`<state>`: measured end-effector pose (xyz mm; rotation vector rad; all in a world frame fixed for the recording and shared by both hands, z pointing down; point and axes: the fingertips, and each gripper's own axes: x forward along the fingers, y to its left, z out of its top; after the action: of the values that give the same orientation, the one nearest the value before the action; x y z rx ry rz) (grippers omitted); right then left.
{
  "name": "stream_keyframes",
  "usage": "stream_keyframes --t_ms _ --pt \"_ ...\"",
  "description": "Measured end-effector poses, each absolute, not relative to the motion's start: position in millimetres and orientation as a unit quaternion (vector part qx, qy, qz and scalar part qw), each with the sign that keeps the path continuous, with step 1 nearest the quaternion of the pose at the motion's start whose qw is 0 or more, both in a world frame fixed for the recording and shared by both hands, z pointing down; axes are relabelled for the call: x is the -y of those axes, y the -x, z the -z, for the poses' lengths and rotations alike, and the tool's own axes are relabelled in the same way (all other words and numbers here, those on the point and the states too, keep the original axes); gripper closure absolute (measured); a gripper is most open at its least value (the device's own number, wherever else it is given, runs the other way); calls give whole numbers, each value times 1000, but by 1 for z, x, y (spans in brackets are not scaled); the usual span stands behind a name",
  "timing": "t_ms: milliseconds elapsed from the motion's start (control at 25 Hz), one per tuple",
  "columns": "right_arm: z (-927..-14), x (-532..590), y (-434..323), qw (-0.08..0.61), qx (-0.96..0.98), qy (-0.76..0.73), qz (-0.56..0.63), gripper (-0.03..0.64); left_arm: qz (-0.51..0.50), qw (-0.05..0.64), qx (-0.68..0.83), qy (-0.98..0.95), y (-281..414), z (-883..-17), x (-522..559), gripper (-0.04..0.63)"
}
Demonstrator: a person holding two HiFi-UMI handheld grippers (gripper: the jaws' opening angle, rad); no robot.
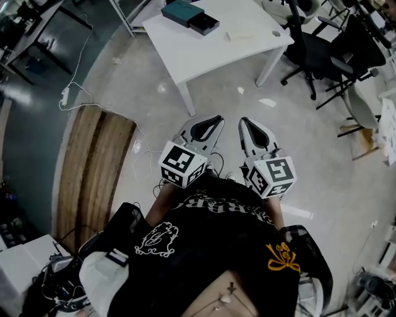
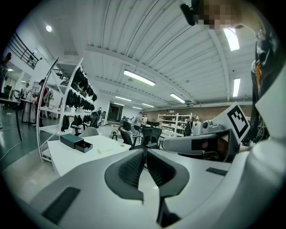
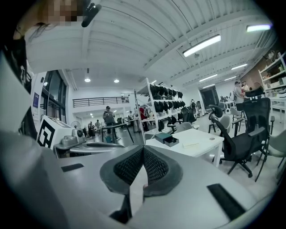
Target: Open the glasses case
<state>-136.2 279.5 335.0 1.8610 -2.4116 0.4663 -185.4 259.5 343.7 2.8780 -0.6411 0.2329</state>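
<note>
White table [image 1: 210, 46] bears a teal case [image 1: 189, 15]; left tongs [image 1: 215, 119] and right tongs [image 1: 245, 121] pressed together.

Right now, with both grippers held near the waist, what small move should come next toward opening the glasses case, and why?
Probably step toward the white table and carry both grippers forward. The teal rectangular glasses case lies on its far side, well beyond the left gripper and right gripper, both shut, empty and close to the body.
</note>
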Motion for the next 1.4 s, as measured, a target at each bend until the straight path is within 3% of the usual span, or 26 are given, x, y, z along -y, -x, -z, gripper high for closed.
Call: stream_keyframes --t_ms 840,1400 --pt "-362 -243 139 67 741 -648 -163 603 -84 106 171 -976 194 -370 -209 560" --pt "-385 -158 71 64 761 -618 -188 603 -101 121 219 -963 141 -388 -129 560"
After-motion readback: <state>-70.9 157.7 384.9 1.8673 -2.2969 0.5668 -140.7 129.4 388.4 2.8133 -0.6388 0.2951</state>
